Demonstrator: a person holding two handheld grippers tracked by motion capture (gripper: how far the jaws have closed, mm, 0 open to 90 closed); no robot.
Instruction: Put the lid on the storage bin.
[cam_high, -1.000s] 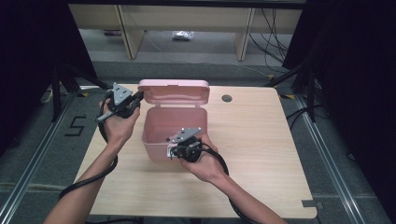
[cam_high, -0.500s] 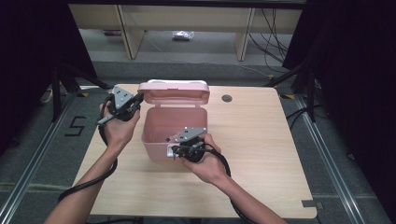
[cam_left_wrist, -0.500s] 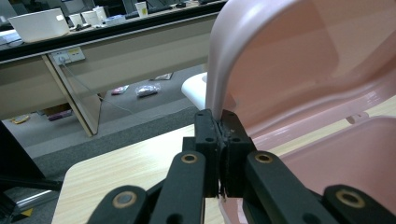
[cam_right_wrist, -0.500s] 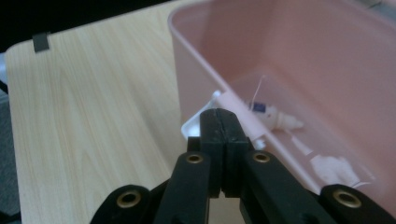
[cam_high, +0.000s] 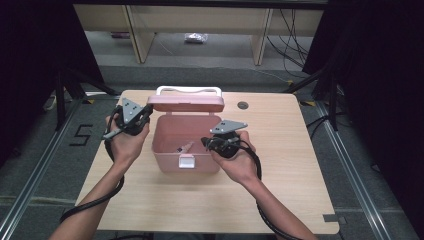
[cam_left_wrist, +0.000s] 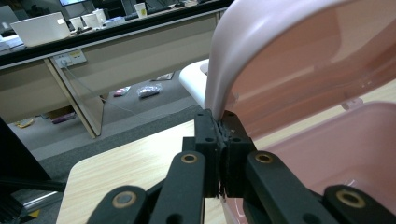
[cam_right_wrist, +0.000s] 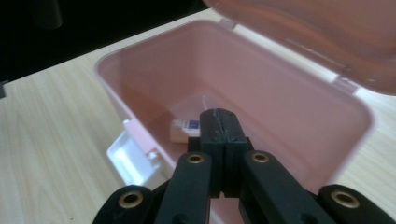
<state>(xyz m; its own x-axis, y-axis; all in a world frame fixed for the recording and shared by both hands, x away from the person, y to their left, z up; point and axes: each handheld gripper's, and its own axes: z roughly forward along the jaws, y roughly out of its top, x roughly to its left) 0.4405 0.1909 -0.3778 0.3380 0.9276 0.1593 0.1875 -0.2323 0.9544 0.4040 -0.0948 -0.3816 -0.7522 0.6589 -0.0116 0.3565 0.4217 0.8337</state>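
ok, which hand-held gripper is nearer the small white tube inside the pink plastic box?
Right. The right hand-held gripper hangs above the open pink plastic box, over the small white tube; the left hand-held gripper pinches the lid's edge.

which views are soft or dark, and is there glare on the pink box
High view: the table is evenly lit and its surroundings fall into black. Left gripper view: the lid is soft up close, with a pale sheen along its curved edge. Right gripper view: the pink box is slightly blurred, the small tube inside is hazy, and the top left corner is dark.
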